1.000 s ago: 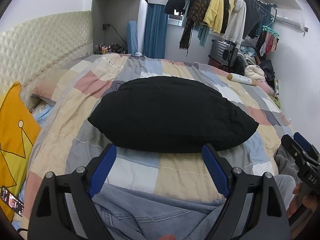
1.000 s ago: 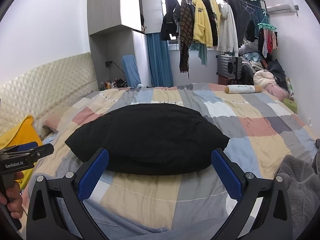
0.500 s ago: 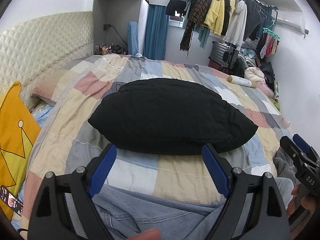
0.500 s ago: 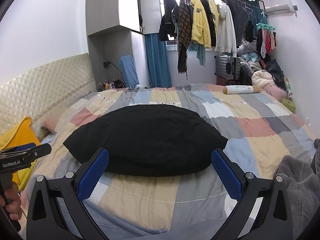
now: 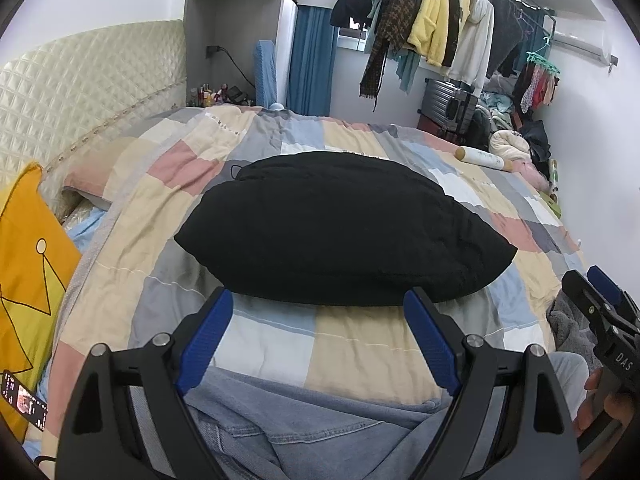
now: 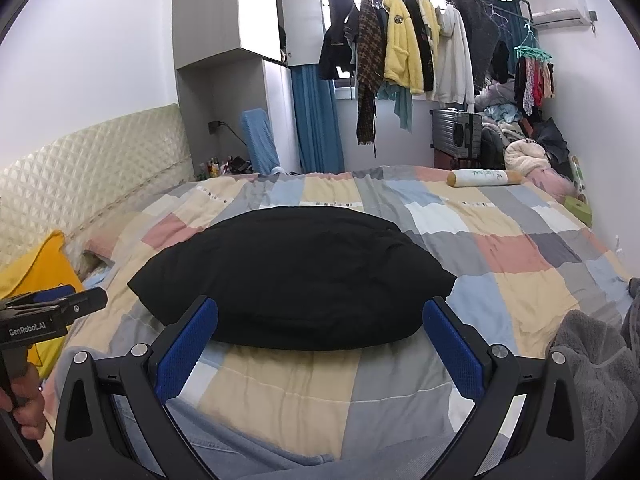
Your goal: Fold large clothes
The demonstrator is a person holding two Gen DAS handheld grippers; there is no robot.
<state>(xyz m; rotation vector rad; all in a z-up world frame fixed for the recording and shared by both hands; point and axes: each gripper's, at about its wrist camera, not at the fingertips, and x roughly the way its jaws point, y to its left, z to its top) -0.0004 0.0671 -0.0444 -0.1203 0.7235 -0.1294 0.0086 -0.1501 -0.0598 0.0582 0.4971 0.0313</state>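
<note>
From the left wrist we see our left gripper (image 5: pixel 318 300) spread wide and empty, just short of the black garment (image 5: pixel 340 232) lying folded flat on the quilt (image 5: pixel 132 236). Denim (image 5: pixel 304 440) fills the near edge, a phone (image 5: pixel 24 400) lies at far left, and our right gripper (image 5: pixel 600 308) pokes in at right.

From the right wrist, our right gripper (image 6: pixel 320 312) is likewise spread and empty before the garment (image 6: pixel 296 272). Only here we see the grey towel (image 6: pixel 592 380) clearly and the hand (image 6: pixel 24 408) holding the left gripper (image 6: pixel 56 304).
</note>
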